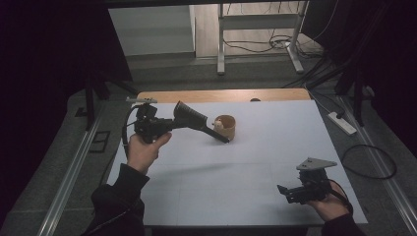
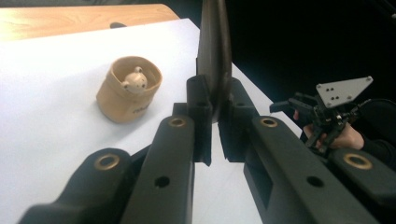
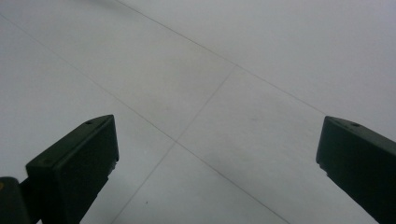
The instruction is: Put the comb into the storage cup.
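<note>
White sheeting covers the table [image 1: 255, 162] you are working at, with a strip of bare wood along its far edge and a dim floor of cables behind. Take the small tan fabric pot [image 1: 225, 127] with a little pale figure poking out of it as your landmark; it stands upright on the sheet near the far edge.

Your left gripper [image 2: 214, 105] sits just beside that pot, on the side toward your left hand [image 1: 144, 150]. Its jaws are clamped together on a flat dark paddle-shaped tool [image 2: 214, 51], a thin blade held edge-on between them. From above, the tool [image 1: 194, 119] lies across the gripper, its narrow handle end reaching to the pot's near side; whether it touches the pot you cannot tell.

Your right gripper [image 1: 285, 191] is well apart from the pot, near the table's front right corner. Its jaws stand wide apart over bare white sheet, nothing between them.
</note>
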The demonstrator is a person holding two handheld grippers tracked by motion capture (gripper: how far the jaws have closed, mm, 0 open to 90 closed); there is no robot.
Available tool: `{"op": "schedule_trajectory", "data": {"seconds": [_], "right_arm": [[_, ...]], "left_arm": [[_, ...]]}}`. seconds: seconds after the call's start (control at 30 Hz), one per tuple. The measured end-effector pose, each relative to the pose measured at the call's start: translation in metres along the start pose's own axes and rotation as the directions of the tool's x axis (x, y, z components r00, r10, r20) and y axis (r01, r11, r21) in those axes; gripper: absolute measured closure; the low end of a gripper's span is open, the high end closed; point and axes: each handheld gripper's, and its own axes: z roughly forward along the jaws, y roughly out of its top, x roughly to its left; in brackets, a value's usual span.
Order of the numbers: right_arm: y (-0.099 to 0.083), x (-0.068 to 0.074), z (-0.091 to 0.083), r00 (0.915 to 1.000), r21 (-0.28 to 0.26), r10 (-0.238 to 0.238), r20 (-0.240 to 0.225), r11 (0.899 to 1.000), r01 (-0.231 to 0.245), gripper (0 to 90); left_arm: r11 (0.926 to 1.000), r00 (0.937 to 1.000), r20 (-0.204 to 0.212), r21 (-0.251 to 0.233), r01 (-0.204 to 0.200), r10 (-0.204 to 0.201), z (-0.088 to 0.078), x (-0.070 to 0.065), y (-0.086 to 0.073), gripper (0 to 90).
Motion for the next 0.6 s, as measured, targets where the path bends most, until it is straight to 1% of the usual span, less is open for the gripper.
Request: {"op": "schedule_trajectory", "data": {"seconds": [0.1, 0.17, 0.27, 0.33, 0.43, 0.53, 0.6], "right_arm": [[-0.003, -0.003, -0.004, 0.9998, 0.01, 0.018, 0.01, 1.0, -0.018, 0.0], [-0.006, -0.005, -0.007, 0.9988, 0.025, 0.037, 0.032, 0.999, -0.038, 0.0], [-0.01, -0.007, -0.011, 0.997, 0.026, 0.063, 0.046, 0.998, -0.064, 0.0], [-0.012, -0.007, -0.015, 0.9958, 0.024, 0.073, 0.056, 0.997, -0.074, 0.0], [-0.017, -0.006, -0.018, 0.9944, 0.032, 0.073, 0.076, 0.997, -0.076, 0.0], [-0.02, -0.006, -0.025, 0.9934, 0.011, 0.089, 0.072, 0.996, -0.09, 0.0], [-0.021, -0.007, -0.027, 0.9928, 0.007, 0.097, 0.071, 0.995, -0.098, 0.0]], "left_arm": [[1.0, 1.0, -0.004, -0.008, -0.001, 0.001, -0.001, 0.001, 0.004, 83.0], [0.9999, 1.0, -0.003, -0.014, 0.003, -0.003, -0.002, 0.001, 0.007, 83.0], [0.9999, 1.0, -0.008, -0.015, 0.001, -0.001, -0.002, 0.002, 0.009, 83.0], [0.9999, 0.9999, -0.013, -0.017, 0.002, -0.002, -0.002, 0.003, 0.012, 83.0], [0.9998, 0.9998, -0.017, -0.022, 0.001, -0.001, -0.002, 0.003, 0.015, 83.0], [0.9996, 0.9997, -0.024, -0.029, 0.004, -0.005, -0.002, 0.004, 0.02, 83.0], [0.9995, 0.9996, -0.028, -0.03, 0.005, -0.006, -0.002, 0.004, 0.022, 83.0]]}}
